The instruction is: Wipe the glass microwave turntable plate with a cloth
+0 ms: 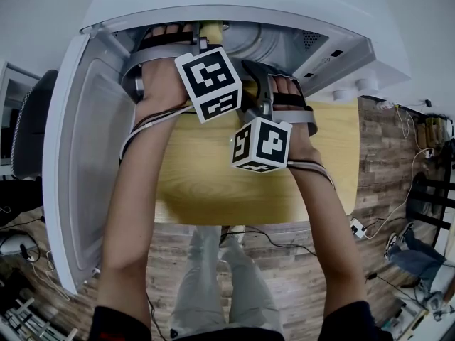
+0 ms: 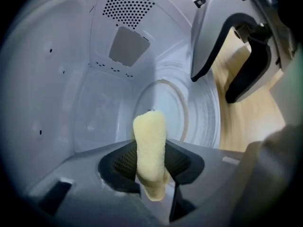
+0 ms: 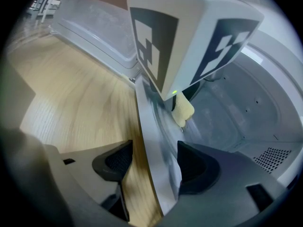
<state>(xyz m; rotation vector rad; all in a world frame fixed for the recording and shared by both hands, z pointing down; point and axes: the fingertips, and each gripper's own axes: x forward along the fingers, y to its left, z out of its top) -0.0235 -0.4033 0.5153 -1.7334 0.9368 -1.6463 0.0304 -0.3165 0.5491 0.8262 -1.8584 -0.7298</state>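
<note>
The glass turntable plate stands on edge at the mouth of the open microwave, and your right gripper clamps its rim. Your left gripper, inside the cavity, pinches the yellow cloth close to the plate's face. The microwave sits on the wooden counter.

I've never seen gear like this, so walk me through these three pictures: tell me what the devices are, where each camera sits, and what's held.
A person wears a head camera and holds a two-jaw gripper in each hand; the marker cubes belong to them. The head view looks down at an open white microwave on a wooden table. Each other picture comes from a camera riding on one gripper. The left gripper is shut on a yellow cloth inside the oven. The right gripper grips the rim of the glass turntable plate, tilted up on edge.
</note>
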